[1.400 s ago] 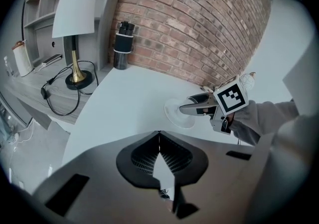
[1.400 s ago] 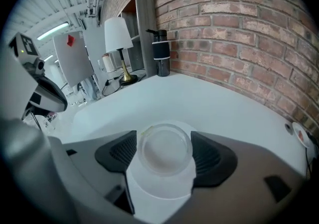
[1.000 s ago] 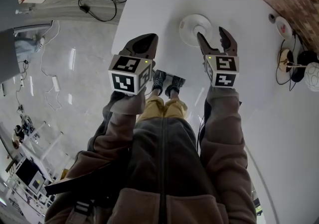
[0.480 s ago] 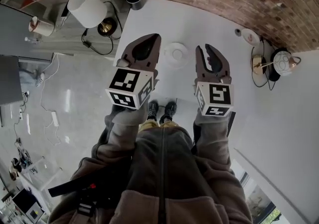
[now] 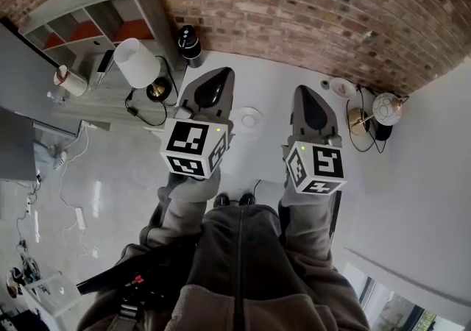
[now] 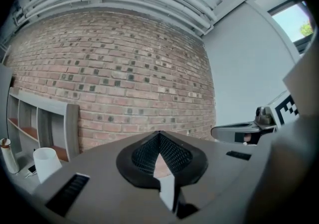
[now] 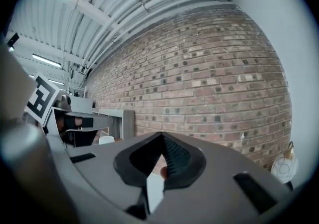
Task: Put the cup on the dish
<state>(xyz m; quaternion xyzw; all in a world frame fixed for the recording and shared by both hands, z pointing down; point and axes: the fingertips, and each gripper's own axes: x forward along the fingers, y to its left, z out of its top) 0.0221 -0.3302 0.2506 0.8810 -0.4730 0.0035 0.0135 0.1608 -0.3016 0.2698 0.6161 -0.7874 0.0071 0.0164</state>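
Left gripper (image 6: pixel 159 134): jaws pressed together at the tips with nothing between them, held level toward the brick wall (image 5: pixel 309 6).
Right gripper (image 7: pixel 160 135): its jaws have just been closing and now meet, empty. It is level beside the left one.
Cup (image 5: pixel 249 120): small and white, and it looks to sit on the dish (image 5: pixel 257 112) — too small to be sure.
Dish: on the white table (image 5: pixel 412 175), seen between the two grippers and touched by neither.
Around: a white-shaded lamp (image 5: pixel 136 63) off to the left.
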